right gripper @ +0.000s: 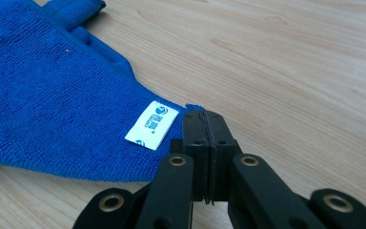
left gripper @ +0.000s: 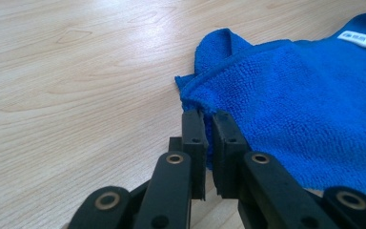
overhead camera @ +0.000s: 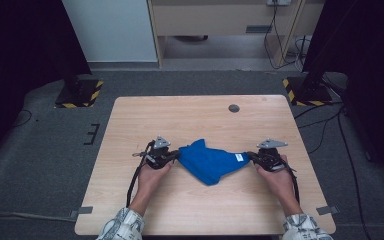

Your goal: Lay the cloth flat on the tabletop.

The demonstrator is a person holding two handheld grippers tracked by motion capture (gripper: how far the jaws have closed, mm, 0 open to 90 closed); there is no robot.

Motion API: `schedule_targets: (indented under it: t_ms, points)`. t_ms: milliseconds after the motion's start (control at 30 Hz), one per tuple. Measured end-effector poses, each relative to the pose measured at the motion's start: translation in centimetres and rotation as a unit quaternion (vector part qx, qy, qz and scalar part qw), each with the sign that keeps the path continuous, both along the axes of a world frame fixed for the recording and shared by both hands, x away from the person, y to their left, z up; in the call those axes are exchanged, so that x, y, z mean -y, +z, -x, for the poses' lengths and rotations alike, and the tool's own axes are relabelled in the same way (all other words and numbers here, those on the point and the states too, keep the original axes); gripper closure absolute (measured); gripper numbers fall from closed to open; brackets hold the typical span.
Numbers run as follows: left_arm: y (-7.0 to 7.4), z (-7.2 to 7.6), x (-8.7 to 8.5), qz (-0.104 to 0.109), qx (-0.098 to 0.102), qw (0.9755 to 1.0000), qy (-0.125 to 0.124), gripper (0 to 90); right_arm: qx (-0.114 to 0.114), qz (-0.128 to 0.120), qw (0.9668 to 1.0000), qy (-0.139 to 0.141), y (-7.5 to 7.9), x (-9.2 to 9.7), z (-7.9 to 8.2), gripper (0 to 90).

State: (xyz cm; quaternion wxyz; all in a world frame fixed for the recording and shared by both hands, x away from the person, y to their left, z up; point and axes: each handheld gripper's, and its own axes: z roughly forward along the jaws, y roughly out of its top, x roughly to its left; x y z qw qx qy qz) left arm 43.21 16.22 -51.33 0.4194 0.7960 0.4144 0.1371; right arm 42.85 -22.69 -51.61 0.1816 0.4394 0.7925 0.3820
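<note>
Blue cloth (overhead camera: pixel 209 161) lay crumpled at centre of frame on surface (overhead camera: pixel 130 125), not yet spread flat. Left hand-held gripper (left gripper: pixel 208 125) nearly closed on cloth's left corner; right hand-held gripper (right gripper: pixel 204 125) clamped tight on corner by white label (right gripper: pixel 151 125). Judged: grasp done, pull-out/flattening left.

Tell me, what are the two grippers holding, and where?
Both hold the blue cloth. The left hand-held gripper pinches its hemmed corner; the right hand-held gripper pinches the corner beside the white label.
</note>
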Motion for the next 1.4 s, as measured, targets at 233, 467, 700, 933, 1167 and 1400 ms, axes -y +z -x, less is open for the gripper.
schedule_targets:
  t_ms: [233,467,700,933,1167,1400]
  points:
    - [0.1,0.0,0.0,-0.001,0.001,1.0000,0.002,84.8,-0.011,-0.020,0.9997,-0.007,-0.4,-0.2,-0.6,73.7]
    - [0.1,0.1,0.0,-0.005,0.004,1.0000,0.002,84.8,-0.026,-0.020,0.9993,-0.019,-1.3,-0.2,-1.6,63.8]
    - [0.1,0.0,-0.3,-0.003,0.005,1.0000,0.006,84.8,-0.032,-0.029,0.9991,0.002,-1.2,-0.6,-1.4,88.0]
    - [0.6,0.2,-0.4,-0.001,0.011,0.9999,0.005,84.8,-0.016,-0.027,0.9995,0.006,-0.2,-0.6,-0.7,89.3]
    - [2.3,0.5,-0.1,0.007,0.022,0.9997,-0.006,84.8,0.012,-0.037,0.9992,-0.004,1.8,-0.2,0.4,89.3]
    - [4.2,0.4,-0.5,0.005,0.033,0.9994,-0.005,84.8,0.036,-0.048,0.9982,-0.005,3.6,0.1,0.5,89.4]
